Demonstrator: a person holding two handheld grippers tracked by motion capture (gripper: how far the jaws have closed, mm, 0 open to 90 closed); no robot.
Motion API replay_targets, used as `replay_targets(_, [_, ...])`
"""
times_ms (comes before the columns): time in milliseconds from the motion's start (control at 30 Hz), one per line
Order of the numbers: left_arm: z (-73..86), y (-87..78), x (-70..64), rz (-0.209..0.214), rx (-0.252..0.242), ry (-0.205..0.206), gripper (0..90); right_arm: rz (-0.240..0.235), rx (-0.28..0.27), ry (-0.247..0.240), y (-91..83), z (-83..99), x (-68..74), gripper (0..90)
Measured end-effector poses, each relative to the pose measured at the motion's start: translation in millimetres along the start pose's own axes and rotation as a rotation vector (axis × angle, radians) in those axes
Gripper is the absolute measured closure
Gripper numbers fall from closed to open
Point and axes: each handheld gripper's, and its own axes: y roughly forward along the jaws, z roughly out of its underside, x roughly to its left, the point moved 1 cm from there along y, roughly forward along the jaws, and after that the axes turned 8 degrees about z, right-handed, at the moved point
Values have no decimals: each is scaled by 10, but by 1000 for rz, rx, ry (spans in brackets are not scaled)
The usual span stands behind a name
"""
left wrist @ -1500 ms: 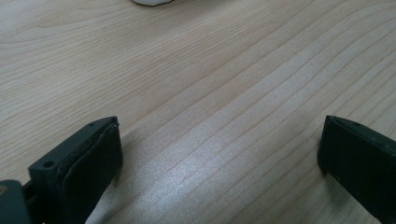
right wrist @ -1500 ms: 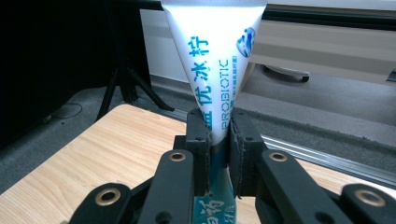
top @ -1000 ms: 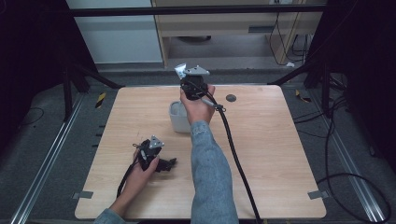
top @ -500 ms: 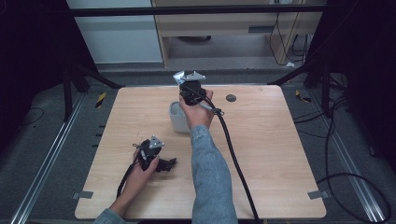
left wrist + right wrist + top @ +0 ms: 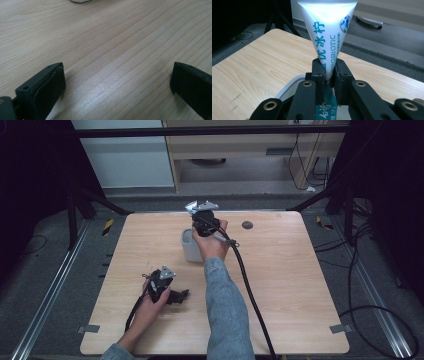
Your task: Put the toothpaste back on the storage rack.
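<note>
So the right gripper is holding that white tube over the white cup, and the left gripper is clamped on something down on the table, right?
Not quite. The left gripper is open and holds nothing: the left gripper view shows its jaws wide apart with bare table between them. The rest stands: the right gripper is shut on the white tube, above the white cup.

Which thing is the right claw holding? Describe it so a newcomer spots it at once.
Start at the wooden table and go to its far edge near the middle, where a white cup stands. Above the cup, the right claw is shut on a tube. It is white, flares to a flat crimped end, and bears blue print including "PROBIOTIC".
</note>
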Motion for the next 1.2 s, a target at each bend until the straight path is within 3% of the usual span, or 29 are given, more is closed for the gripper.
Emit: replay_targets(1200, [0,1,-1,0,-2,-2,0,-4,76,-42,19,124,75,805])
